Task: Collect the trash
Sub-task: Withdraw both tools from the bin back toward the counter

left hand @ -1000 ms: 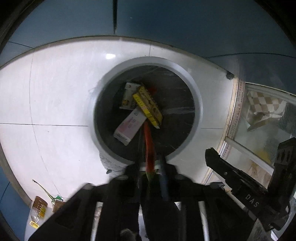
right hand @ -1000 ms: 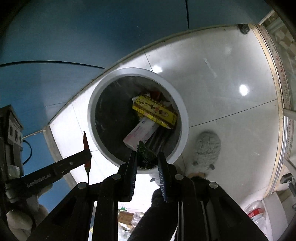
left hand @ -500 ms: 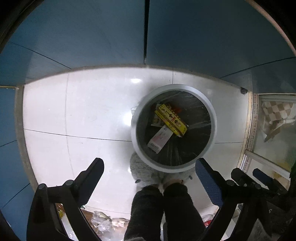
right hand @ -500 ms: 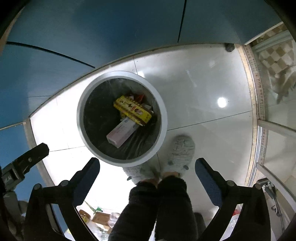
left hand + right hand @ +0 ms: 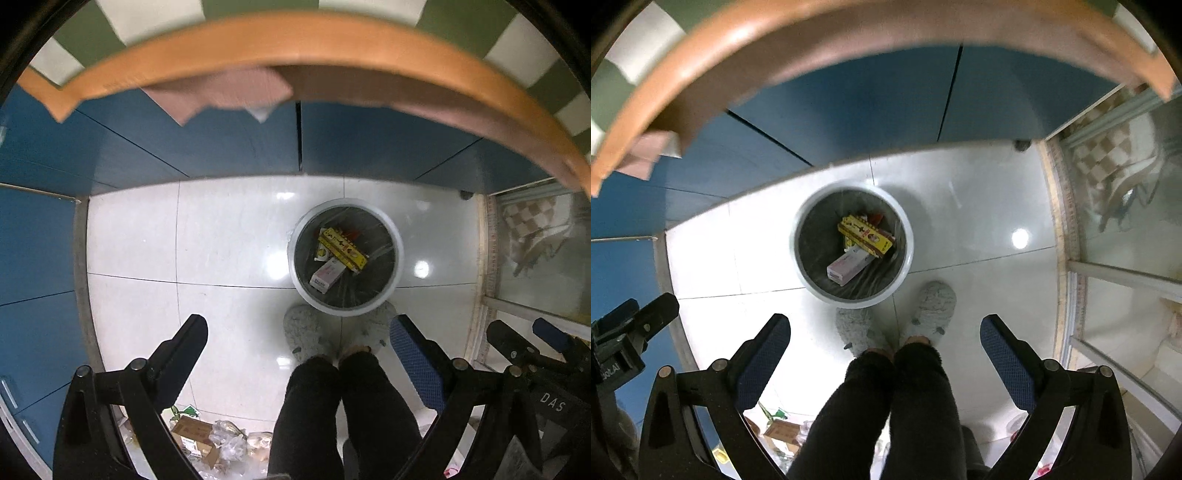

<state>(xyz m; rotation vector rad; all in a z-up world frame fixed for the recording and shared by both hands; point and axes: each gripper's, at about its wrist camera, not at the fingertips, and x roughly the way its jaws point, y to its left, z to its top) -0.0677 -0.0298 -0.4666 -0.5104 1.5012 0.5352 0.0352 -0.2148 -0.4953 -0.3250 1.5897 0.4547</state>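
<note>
A round white trash bin (image 5: 396, 258) with a dark liner stands on the glossy floor (image 5: 221, 240), holding a yellow box (image 5: 343, 248) over a pale pink carton (image 5: 328, 275). Left hand-held gripper (image 5: 297, 345) and right hand-held gripper (image 5: 885, 341) both gape wide, empty.

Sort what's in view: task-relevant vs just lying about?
Job:
trash bin
yellow box and pink box inside it
litter pile on the floor
left gripper, right gripper, both open

Lying about:
slippers
blue cabinets
table edge
</note>
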